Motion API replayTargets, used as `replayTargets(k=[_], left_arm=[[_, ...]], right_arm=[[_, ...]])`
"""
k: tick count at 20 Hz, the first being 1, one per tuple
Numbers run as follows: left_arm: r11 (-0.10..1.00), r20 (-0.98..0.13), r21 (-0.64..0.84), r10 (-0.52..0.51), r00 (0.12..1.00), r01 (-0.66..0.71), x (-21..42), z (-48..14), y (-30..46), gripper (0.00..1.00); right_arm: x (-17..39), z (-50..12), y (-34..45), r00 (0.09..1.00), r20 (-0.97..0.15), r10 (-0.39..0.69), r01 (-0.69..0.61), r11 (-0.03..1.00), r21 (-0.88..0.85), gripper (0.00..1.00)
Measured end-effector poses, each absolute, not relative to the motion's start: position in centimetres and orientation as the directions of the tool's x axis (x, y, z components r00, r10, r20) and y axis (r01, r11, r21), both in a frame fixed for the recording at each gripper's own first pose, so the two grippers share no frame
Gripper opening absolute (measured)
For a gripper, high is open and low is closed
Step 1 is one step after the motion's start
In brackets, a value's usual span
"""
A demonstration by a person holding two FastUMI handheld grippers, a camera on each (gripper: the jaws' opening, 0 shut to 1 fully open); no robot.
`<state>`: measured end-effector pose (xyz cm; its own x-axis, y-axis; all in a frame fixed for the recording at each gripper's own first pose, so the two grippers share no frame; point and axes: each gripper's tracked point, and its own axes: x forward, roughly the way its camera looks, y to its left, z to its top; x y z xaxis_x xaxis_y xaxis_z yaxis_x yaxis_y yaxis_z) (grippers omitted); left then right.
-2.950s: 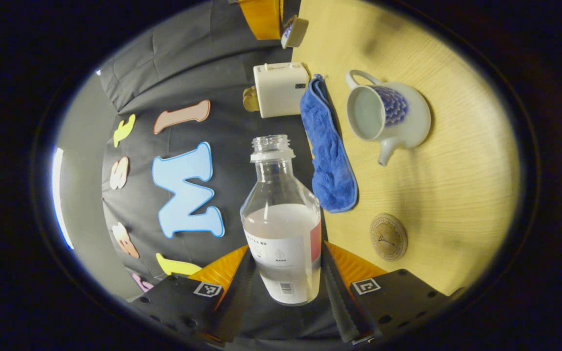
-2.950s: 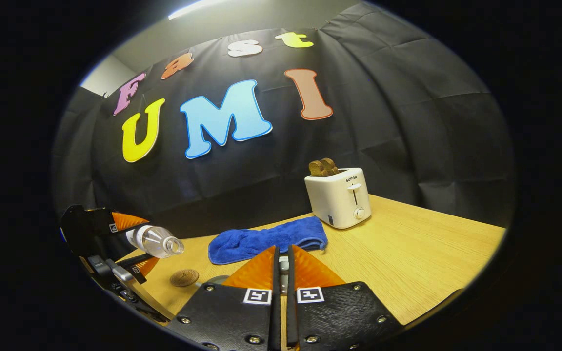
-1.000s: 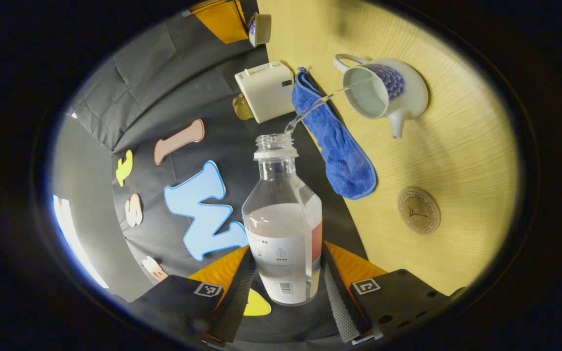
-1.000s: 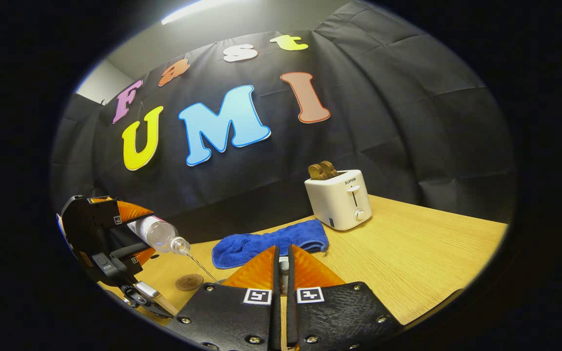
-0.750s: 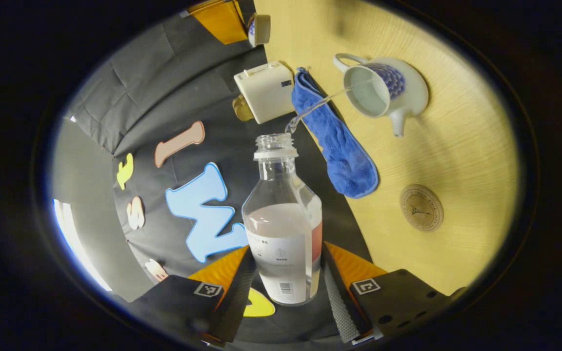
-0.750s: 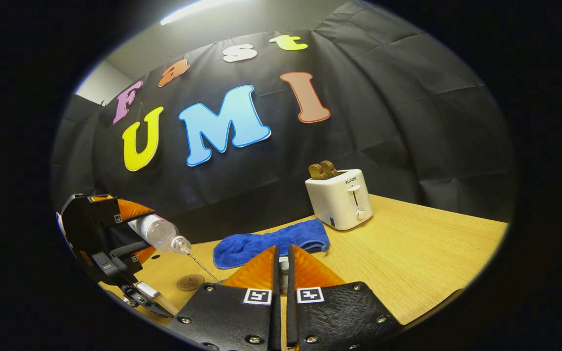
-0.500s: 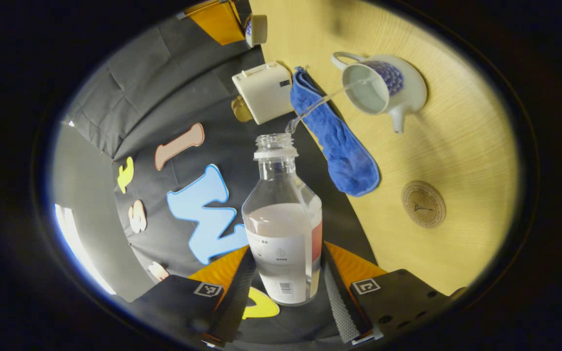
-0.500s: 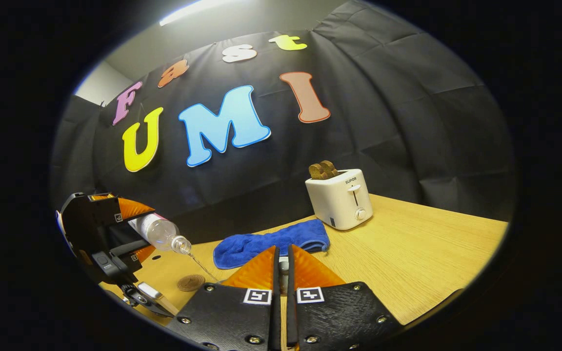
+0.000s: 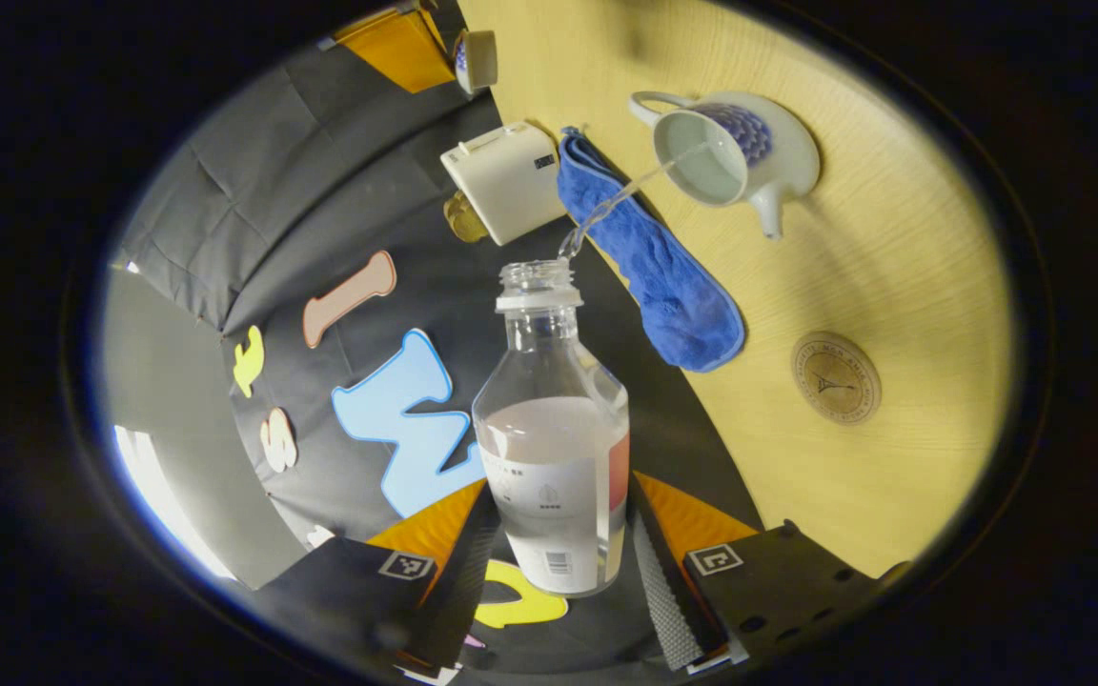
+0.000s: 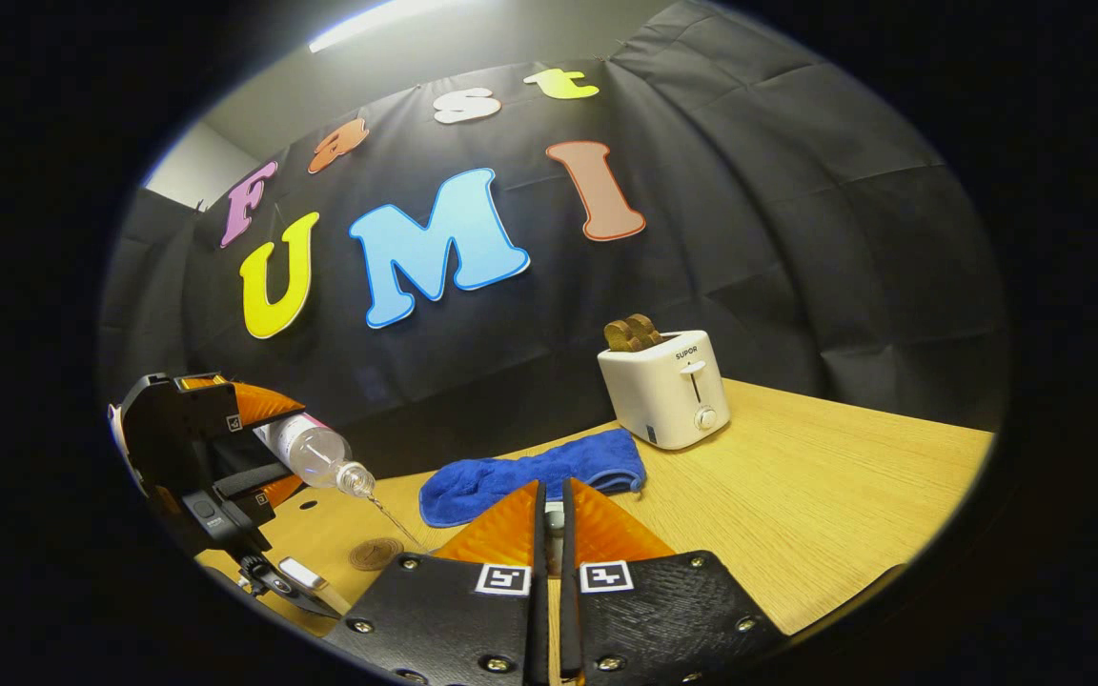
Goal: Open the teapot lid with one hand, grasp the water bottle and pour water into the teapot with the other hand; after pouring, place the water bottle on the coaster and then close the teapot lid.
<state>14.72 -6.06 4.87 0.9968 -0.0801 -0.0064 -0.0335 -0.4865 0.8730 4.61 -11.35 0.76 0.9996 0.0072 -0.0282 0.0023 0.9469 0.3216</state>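
While our left tongs point(image 9: 554, 562) are gripping the tilted water bottle point(image 9: 551, 448) and streaming water into the open teapot point(image 9: 730, 152) on the surface point(image 9: 892, 238), our right tongs point(image 10: 549, 543) are pinching the lid point(image 9: 473, 57) aloft, leaving coaster point(image 9: 835, 377) placement and closing.

Pouring into the open teapot.
Clear bottle point(image 9: 553, 448), tipped, streams water into lidless white teapot point(image 9: 735, 152) on the table; round coaster point(image 9: 835, 377) lies apart; lid point(image 9: 475, 59) aloft.

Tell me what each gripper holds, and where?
Left gripper: water bottle, fingers on its labelled lower body. Right gripper: teapot lid, by its knob.
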Motion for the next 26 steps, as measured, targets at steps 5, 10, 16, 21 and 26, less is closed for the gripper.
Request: replayTargets(k=[5, 10, 16, 21, 26], left_arm=[[-0.51, 0.014, 0.858, -0.088, 0.996, -0.057, 14.8, 5.4, -6.3, 0.9], [-0.536, 0.033, 0.84, -0.104, 0.994, -0.084, 14.7, 5.7, -6.8, 0.9], [-0.573, 0.052, 0.811, -0.129, 0.99, -0.117, 14.6, 6.1, -7.7, 0.9], [-0.602, 0.056, 0.787, -0.148, 0.987, -0.135, 14.3, 6.3, -8.2, 0.9], [-0.636, 0.056, 0.756, -0.172, 0.984, -0.154, 14.0, 6.1, -9.0, 0.9]], right_arm=[[4.5, 0.8, -11.5, 1.0, -0.026, 0.006, 0.003, 0.945, 0.327, 0.05], [4.5, 0.8, -11.5, 1.0, -0.026, 0.006, 0.003, 0.943, 0.332, 0.05], [4.4, 1.1, -11.6, 1.0, -0.018, 0.004, 0.002, 0.94, 0.34, 0.05], [4.3, 1.2, -11.7, 1.0, -0.014, 0.005, 0.0, 0.938, 0.346, 0.05], [4.3, 1.2, -11.7, 1.0, -0.012, 0.007, -0.002, 0.936, 0.352, 0.05]])
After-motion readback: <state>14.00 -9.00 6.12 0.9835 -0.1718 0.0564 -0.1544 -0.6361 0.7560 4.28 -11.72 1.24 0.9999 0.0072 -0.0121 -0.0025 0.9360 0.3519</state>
